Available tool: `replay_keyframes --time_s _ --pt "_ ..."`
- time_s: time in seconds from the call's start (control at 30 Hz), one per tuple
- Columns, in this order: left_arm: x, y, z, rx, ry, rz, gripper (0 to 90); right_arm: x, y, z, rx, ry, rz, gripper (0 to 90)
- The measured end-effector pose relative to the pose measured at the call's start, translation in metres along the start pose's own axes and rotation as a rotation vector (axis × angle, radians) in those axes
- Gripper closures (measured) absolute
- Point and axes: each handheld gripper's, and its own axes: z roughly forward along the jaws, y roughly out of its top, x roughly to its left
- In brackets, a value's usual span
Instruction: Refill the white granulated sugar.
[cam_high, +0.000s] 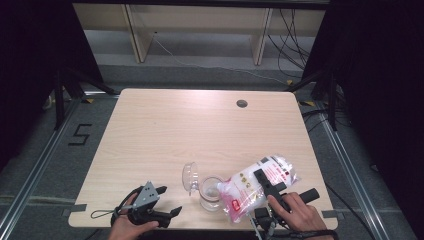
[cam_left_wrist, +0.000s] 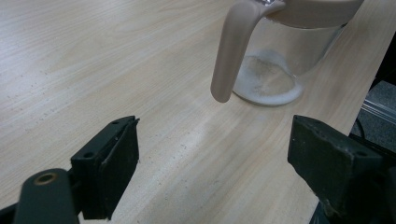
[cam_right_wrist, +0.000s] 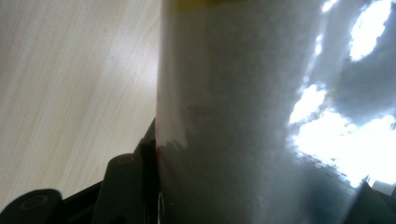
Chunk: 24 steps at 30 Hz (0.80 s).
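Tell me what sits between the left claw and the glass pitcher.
Nothing: bare wooden table lies between the open left claw and the pitcher, seen in the left gripper view.

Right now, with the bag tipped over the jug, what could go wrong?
1. The jug stands free: the left gripper is open and short of it, so a push from the bag could tip or shift it.
2. The bag's mouth looks wider than the jug's opening, so grains may spill on the table.
3. The jug stands near the table's front edge.
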Motion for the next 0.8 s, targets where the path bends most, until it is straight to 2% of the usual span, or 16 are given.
replay_keyframes --time_s 0.03,0.13,0.27,0.33,0.37,0.5,0.53,0.63,0.8 --pt "-0.0017 -0.0006 0.0003 -0.002 0.002 -0.029 16.3 -0.0017 0.0 0.0008 -0.012 -0.005 -0.026 50.5" --pt "-0.0006 -0.0002 0.0007 -0.005 -0.002 -0.008 16.3 -0.0014 -0.0006 0.0007 -0.01 -0.012 -0.031 50.5" --pt "-0.0006 -0.0002 0.0004 0.005 0.003 -0.005 16.3 -0.0015 -0.0009 0.0008 -0.014 -0.015 -0.038 50.6" --pt "-0.0024 -0.001 0.0015 -0.003 -0.001 -0.039 16.3 -0.0014 -0.001 0.0008 -0.011 -0.011 -0.041 50.6" --pt "-0.0023 -0.0009 0.0016 -0.003 -0.002 -0.037 16.3 0.0001 -0.0011 0.0 0.002 -0.009 -0.024 50.7" --pt "-0.0021 -0.001 0.0014 -0.002 0.0 -0.036 16.3 -0.0004 -0.0013 0.0001 0.0 -0.01 -0.027 50.8" --pt "-0.0014 -0.0007 0.0007 0.005 0.004 -0.024 16.3 -0.0018 -0.0011 0.0009 -0.015 -0.017 -0.047 50.8" --pt "-0.0014 -0.0006 0.0004 0.004 0.005 -0.018 16.3 -0.0004 -0.0002 -0.0003 -0.004 -0.01 -0.026 50.9" --pt "-0.0005 -0.0003 0.0003 0.005 0.004 -0.004 16.3 -0.0003 -0.0007 0.0004 -0.018 -0.011 -0.025 51.0"
